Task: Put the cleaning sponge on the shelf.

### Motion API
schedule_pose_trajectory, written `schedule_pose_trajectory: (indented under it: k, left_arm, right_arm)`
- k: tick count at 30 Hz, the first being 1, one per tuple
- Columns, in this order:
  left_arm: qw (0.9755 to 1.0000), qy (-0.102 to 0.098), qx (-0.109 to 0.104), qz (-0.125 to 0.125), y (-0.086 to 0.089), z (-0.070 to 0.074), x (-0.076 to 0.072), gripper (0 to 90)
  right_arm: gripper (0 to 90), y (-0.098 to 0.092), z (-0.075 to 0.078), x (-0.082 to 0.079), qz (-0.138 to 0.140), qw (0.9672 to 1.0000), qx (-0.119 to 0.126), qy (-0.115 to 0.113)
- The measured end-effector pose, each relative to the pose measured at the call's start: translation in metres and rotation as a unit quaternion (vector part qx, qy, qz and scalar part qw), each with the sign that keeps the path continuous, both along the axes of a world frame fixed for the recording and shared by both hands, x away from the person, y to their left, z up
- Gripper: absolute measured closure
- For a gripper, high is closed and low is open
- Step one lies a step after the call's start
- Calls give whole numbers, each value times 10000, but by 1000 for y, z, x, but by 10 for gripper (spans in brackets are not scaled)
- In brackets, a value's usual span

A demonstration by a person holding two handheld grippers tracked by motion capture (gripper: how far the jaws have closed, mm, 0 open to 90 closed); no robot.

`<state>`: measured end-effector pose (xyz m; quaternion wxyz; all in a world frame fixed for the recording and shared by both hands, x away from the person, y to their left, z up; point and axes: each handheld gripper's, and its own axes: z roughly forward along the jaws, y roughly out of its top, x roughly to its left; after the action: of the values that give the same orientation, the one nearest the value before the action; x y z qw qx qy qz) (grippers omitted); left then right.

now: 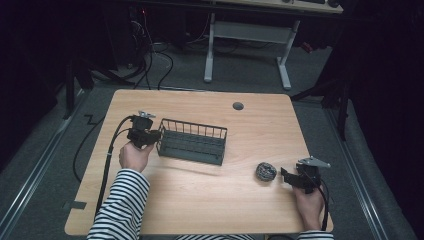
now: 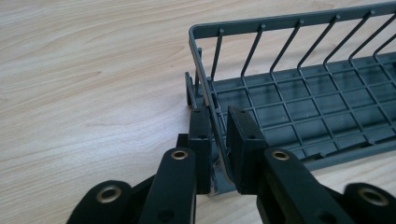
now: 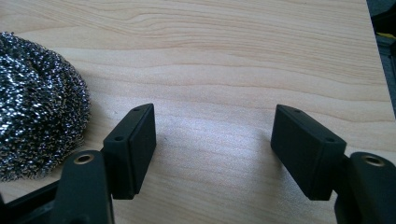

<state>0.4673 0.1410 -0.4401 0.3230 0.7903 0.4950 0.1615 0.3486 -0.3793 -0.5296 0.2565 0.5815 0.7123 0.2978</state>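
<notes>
Left claw (image 2: 218,140) clamped on wire rack (image 2: 299,107) end wall, near worktop (image 1: 200,200) left edge — right claw (image 3: 212,149) wide, empty, beside steel scourer (image 3: 39,98).

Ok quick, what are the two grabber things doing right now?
Left gripper: shut on the end wall of the dark grey wire basket.
Right gripper: open, empty, beside the steel wool scrubber ball.

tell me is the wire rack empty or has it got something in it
Empty. The wire rack shows only its bare grid floor; the steel scourer lies outside it on the table.
</notes>
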Motion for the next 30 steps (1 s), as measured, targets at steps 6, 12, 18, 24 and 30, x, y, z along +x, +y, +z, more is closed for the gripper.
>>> schedule_pose_trajectory:
  k: [6, 12, 18, 24, 30]
  left_arm:
    - [9997, 70, -87, -225, -13, 1, -12, 798]
    - [9992, 70, -100, -373, -22, 1, -21, 792]
    - [9985, -7, 31, -550, -35, 2, -33, 788]
    - [9980, -2, -72, -635, -39, 1, -43, 787]
    - [9975, -8, -112, -701, -42, 0, -51, 786]
  right_arm:
    - [314, 0, 0, 0, -1, 10000, 0, 0]
    - [313, 0, 0, 0, -1, 10000, 1, 1]
    - [313, 0, 0, 0, 0, 10000, 2, 1]
    - [312, 0, 0, 0, 1, 10000, 6, 2]
    - [312, 0, 0, 0, 0, 10000, 6, 3]
